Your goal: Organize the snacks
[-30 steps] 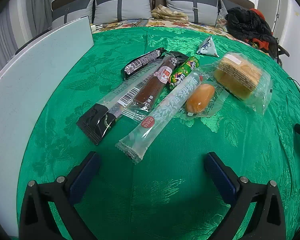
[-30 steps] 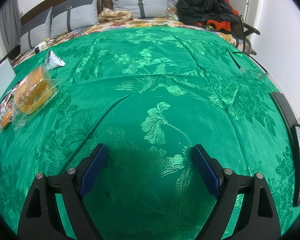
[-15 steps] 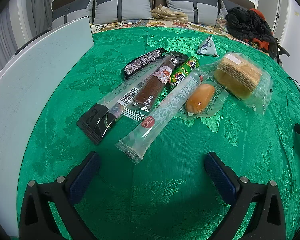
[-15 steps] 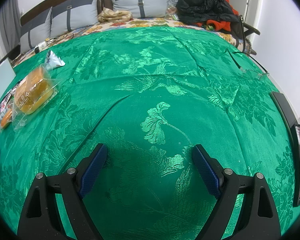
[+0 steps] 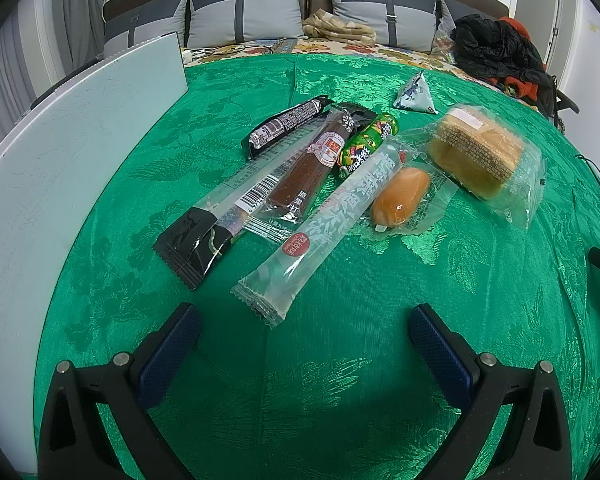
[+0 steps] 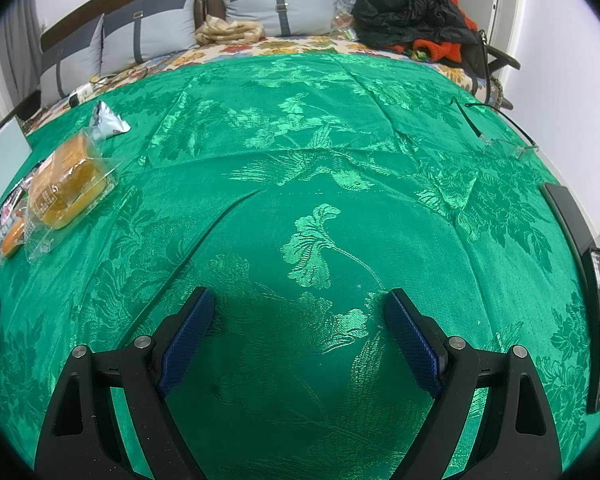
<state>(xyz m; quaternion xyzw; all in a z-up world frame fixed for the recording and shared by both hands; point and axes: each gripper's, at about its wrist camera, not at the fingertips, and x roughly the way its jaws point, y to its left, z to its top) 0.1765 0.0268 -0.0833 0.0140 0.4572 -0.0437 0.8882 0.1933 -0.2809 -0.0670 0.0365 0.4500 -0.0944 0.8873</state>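
The left gripper (image 5: 300,336) hovers low over the green cloth (image 5: 340,360) with its jaws spread wide and nothing between them; the right gripper (image 6: 298,320) is likewise spread and empty over bare cloth. The snacks lie in a loose fan at about 12 o'clock from the left gripper. The nearest is the long clear bar (image 5: 320,232), its crimped end just ahead of the jaws.

The likeliest trouble is the overlap. The clear bar lies against the brown bar (image 5: 304,176) and the green sausage (image 5: 368,142), and its far end touches the wrapper of the orange bun (image 5: 400,198), so a pull on it may drag those neighbours askew. Its slick film could also slip from the pads if only the flat crimp is pinched. A low approach may snag and bunch the cloth, shifting the black-ended bar (image 5: 204,236) and the wrapped cake (image 5: 476,152) at 1 o'clock.
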